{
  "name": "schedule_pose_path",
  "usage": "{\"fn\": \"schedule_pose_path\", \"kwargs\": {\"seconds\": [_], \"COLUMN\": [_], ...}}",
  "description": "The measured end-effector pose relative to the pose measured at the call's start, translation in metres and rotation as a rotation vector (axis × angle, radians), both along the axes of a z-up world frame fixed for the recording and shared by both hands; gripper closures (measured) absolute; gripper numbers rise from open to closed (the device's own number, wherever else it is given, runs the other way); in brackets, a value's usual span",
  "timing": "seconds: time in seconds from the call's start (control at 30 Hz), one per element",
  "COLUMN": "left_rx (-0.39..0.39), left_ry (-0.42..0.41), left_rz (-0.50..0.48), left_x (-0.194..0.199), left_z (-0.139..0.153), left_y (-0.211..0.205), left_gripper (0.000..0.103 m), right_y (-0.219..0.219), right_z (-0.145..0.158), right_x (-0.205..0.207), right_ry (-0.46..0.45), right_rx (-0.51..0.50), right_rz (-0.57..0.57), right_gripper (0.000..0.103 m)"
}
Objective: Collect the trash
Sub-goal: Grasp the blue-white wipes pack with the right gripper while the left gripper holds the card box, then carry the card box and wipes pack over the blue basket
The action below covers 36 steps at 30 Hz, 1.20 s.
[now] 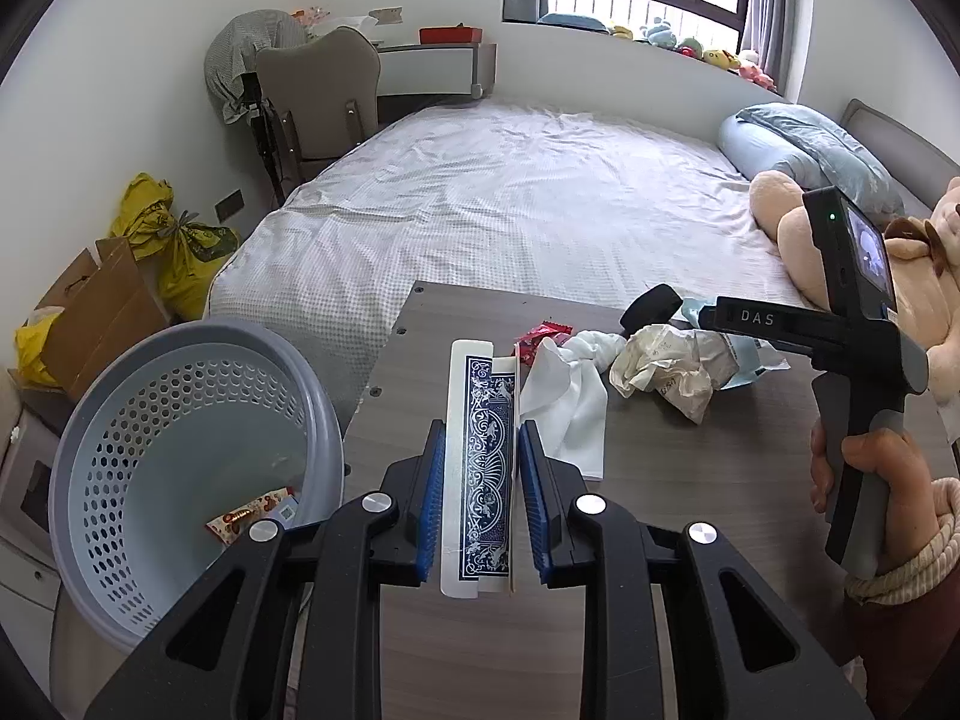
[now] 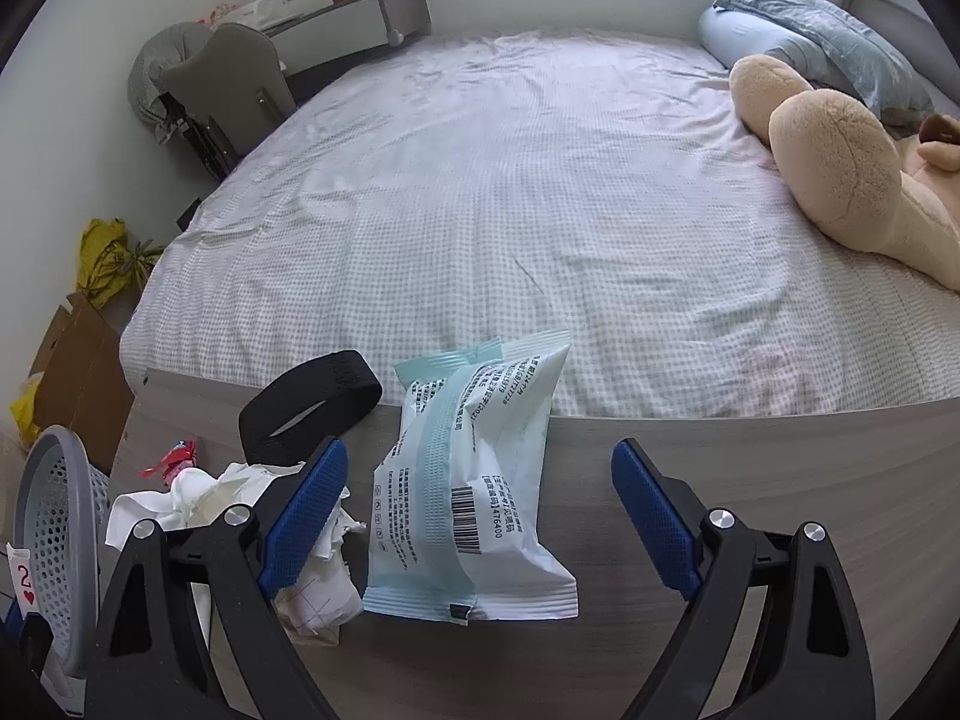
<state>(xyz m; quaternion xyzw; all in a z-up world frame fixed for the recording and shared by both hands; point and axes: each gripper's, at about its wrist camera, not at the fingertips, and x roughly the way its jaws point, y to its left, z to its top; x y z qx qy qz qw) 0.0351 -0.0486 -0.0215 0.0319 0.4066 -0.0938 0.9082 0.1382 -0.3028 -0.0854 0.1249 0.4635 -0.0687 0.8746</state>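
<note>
Left wrist view: left tool [image 1: 480, 474] narrowed on a blue-and-white patterned playing card [image 1: 480, 468], blue pads pressing its two long sides, card standing on edge above the grey wood-grain tabletop [image 1: 690, 480]. Lower end of the card cut off behind the tool's black frame. Just left of the tabletop, a grey perforated plastic basket [image 1: 180, 450], tilted toward the lens, a red-and-yellow wrapper [image 1: 246, 519] lying inside, partly hidden by the tool's arm. Beyond the card on the tabletop: a white tissue [image 1: 570, 414], a crumpled cream paper wad [image 1: 672, 366] and a small red wrapper [image 1: 540, 339], mostly covered by the tissue. At the right edge, a hand [image 1: 864, 474] gripping the handle of the right tool, fingertips not visible from here.

Right wrist view: right tool [image 2: 480, 492] spread wide, pads clear of everything, a white-and-pale-blue printed plastic pouch [image 2: 474, 492] lying flat on the tabletop [image 2: 780, 480] between them, touching neither. Far end of the pouch overhanging the tabletop's edge toward the checked bed [image 2: 510, 210]. Left of the pouch, a black elastic band loop [image 2: 312, 402], near part hidden by the left finger [image 2: 306, 498]; crumpled white tissues [image 2: 180, 498] beside it, half concealed. Basket [image 2: 54, 540] cropped at the left border, a card marked with a red 2 and heart [image 2: 24, 579] in front of it.
</note>
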Motion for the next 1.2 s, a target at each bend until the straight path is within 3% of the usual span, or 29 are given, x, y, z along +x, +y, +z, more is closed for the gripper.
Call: {"fn": "schedule_pose_path", "kwargs": {"seconds": [0.07,0.13,0.2,0.27,1.2], "left_rx": [0.0,-0.002,-0.005,-0.007,-0.017], "left_ry": [0.002,0.004,0.006,0.007,-0.026], "left_rz": [0.003,0.004,0.004,0.003,-0.022], "left_x": [0.0,0.0,0.0,-0.001,-0.03], "left_z": [-0.001,-0.001,-0.002,-0.002,0.011], "left_y": [0.0,0.002,0.002,0.002,0.002], "left_gripper": [0.08,0.08,0.08,0.08,0.08], "right_y": [0.0,0.0,0.0,-0.001,0.02], "right_z": [-0.003,-0.005,-0.007,-0.007,0.027], "right_x": [-0.001,-0.002,-0.004,-0.007,-0.134], "right_ry": [0.007,0.012,0.019,0.018,-0.104], "right_rx": [0.01,0.014,0.018,0.018,0.122], "right_rz": [0.005,0.01,0.016,0.02,0.012], "right_gripper": [0.017,0.024,0.039,0.044,0.045]}}
